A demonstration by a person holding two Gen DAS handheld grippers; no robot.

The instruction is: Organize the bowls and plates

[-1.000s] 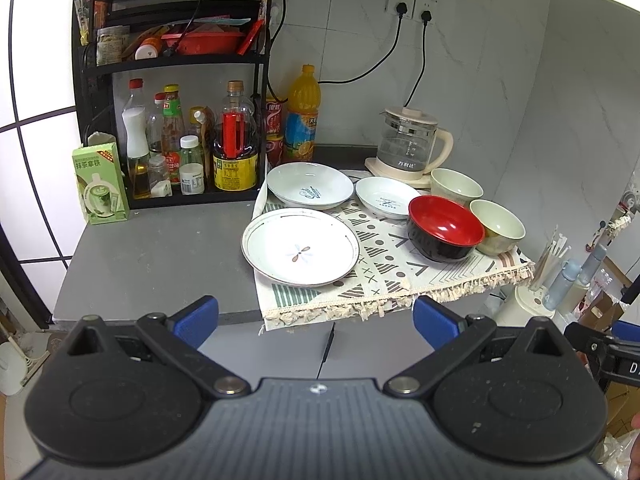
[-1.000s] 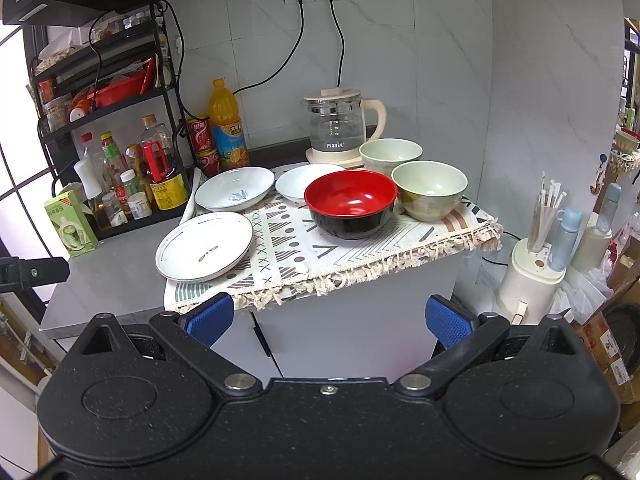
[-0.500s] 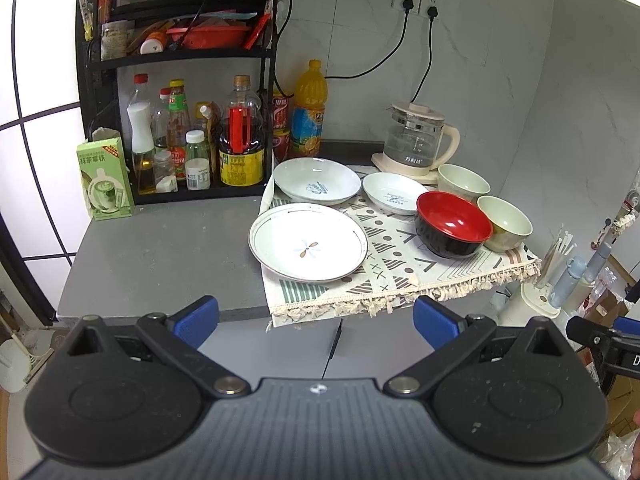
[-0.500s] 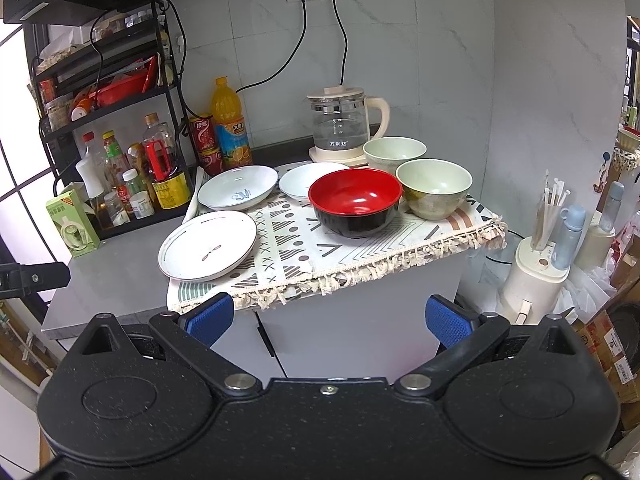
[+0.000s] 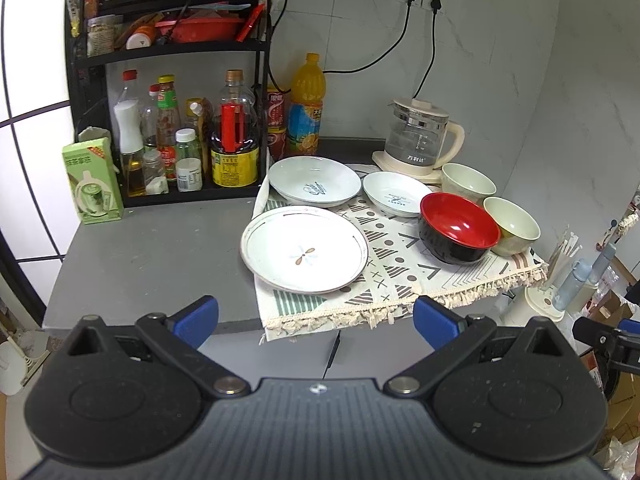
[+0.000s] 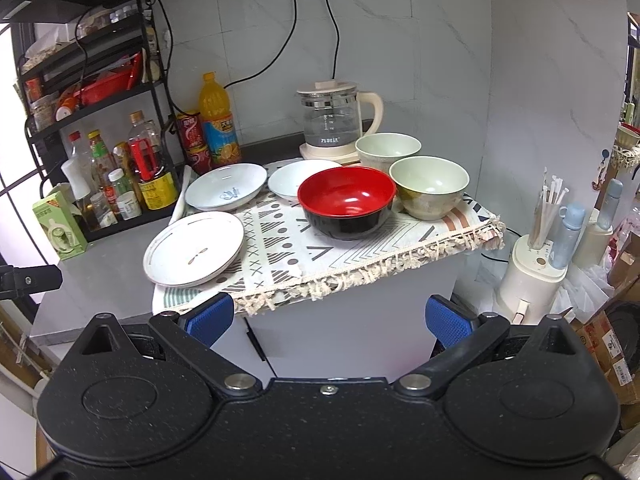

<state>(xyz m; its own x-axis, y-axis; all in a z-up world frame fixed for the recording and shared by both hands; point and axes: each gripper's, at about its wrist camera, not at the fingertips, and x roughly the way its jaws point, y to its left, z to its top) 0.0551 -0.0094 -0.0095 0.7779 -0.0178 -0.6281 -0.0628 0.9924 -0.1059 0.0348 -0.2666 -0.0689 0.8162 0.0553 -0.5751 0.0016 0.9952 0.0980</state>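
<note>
On a patterned cloth (image 5: 404,268) (image 6: 320,248) lie a large white plate (image 5: 304,254) (image 6: 194,254), two smaller white dishes (image 5: 314,180) (image 5: 396,198) (image 6: 226,191) (image 6: 292,180), a red-and-black bowl (image 5: 458,226) (image 6: 346,202) and two pale green bowls (image 5: 512,224) (image 5: 468,180) (image 6: 430,186) (image 6: 388,148). My left gripper (image 5: 316,320) is open and empty, short of the counter's front edge, facing the large plate. My right gripper (image 6: 330,316) is open and empty, in front of the cloth's fringe.
A black rack (image 5: 168,92) (image 6: 96,92) of bottles stands at the back left, with a green carton (image 5: 92,180) (image 6: 60,226) beside it. A glass kettle (image 5: 420,136) (image 6: 334,118) and an orange bottle (image 5: 306,108) stand behind the dishes. An appliance with straws (image 6: 536,268) stands right.
Both grippers have moved closer to the counter; the dishes appear larger. Both stay open. Nothing on the counter has moved.
</note>
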